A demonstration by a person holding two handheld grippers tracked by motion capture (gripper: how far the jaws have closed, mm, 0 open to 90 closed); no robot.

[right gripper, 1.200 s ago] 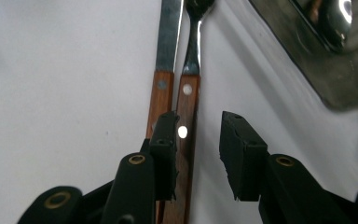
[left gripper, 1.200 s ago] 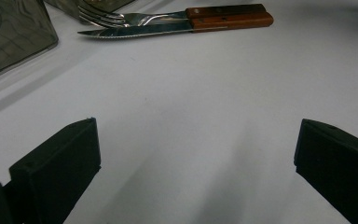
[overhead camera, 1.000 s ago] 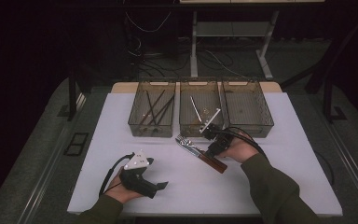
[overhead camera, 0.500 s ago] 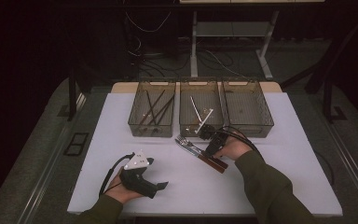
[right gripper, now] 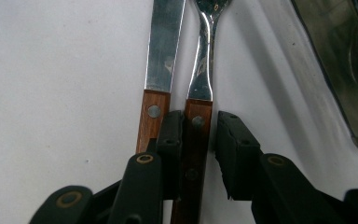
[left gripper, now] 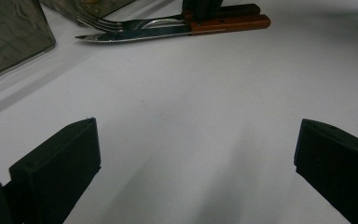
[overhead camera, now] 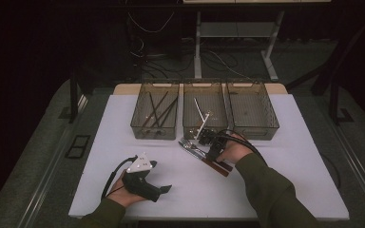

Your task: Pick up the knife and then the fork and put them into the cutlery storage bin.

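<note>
Wooden-handled steel fork lies on the white table beside a wooden-handled knife. Right gripper jaws have been closing around its handle, one side not yet touching. Lifting remains. Left gripper rests spread wide.

Left tool rests wide open; right tool has been closing, seemingly unclamped.

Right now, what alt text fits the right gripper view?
The right hand-held gripper straddles the fork's wooden handle, one jaw touching it, the other a sliver off. A wooden-handled knife lies beside it on the white table.
</note>
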